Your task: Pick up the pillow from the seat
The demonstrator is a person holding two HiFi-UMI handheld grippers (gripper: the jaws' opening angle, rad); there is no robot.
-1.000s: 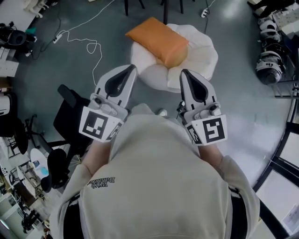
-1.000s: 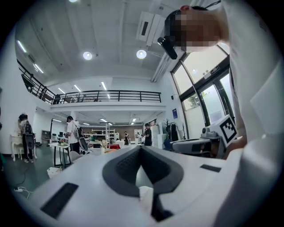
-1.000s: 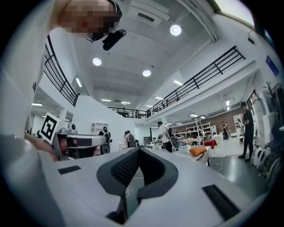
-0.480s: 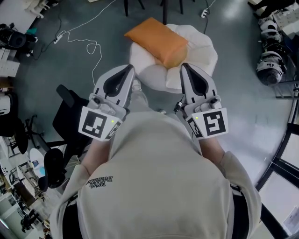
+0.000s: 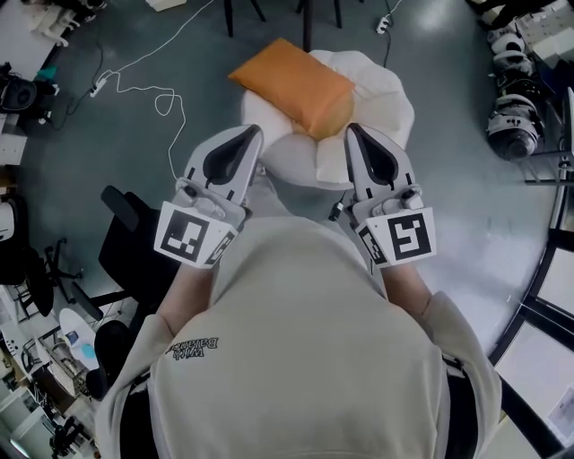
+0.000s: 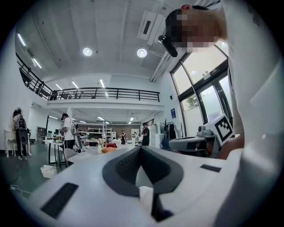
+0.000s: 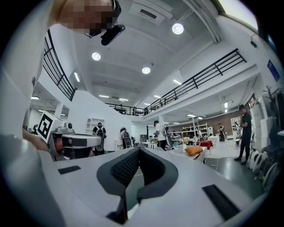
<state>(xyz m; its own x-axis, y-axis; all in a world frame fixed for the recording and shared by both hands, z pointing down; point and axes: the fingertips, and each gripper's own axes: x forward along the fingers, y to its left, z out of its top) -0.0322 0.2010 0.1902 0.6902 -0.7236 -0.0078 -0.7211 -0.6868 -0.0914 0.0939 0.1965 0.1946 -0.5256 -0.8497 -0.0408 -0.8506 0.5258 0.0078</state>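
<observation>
Floor: grey, smooth, open hall; white round seat (image 5: 381,103) stands on it just ahead of the person.
L gripper (image 5: 253,132): fingers together, tips meeting, nothing btwn them. Touches nothing. Held up by the chest, tips over seat's near-left rim in head view.
R gripper (image 5: 352,128): fingers together too, empty, touching nothing. Tips over seat's near rim, just below pillow's near end in head view.
Gap: grippers side by side, apart; seat's front lobe shows btwn them.
Seat edges: rim lobed and rounded; right half of seat top bare.
Room L: white cable (image 5: 161,94) loops on floor left of seat; black chair (image 5: 134,238) near person's left side.
Room R: floor right of seat bare as far as white-black gear (image 5: 513,121); dark window frame (image 5: 538,305) at near right.
Room far: dark legs (image 5: 227,13) stand beyond seat.
Pillow (image 5: 294,82): orange, rectangular, lies on seat top, far-left part; far-left corner sticks out past the rim.
Pillow axis: long axis diagonal, far-left to near-right in head view; near-right short end faces R gripper.
</observation>
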